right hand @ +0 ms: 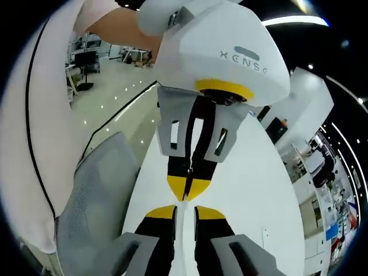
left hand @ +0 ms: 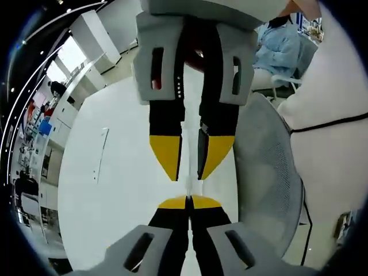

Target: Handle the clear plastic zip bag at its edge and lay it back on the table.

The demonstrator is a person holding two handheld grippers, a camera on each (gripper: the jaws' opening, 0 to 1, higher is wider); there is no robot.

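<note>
While the two grippers meet tip to tip above it, one white table (left hand: 115,190) is the largest thing, long and mostly bare, with free room on its far side. One grey mesh chair (left hand: 264,172) stands just beside the near long edge of the table and narrows the space there; behind it is the white clothing of the person. One more person in light blue (left hand: 282,46) sits well apart, at the far end.

One flat pale sheet (left hand: 102,152) lies on the table, well apart from the grippers.

The left gripper (left hand: 188,201) has its two yellow-tipped jaws pressed together on the thin edge of the one clear plastic zip bag (left hand: 188,185), which is seen edge-on between the two grippers, above the table. The right gripper (left hand: 187,177) has its jaws a little apart, with a narrow gap; whether they touch the bag cannot be told.
</note>
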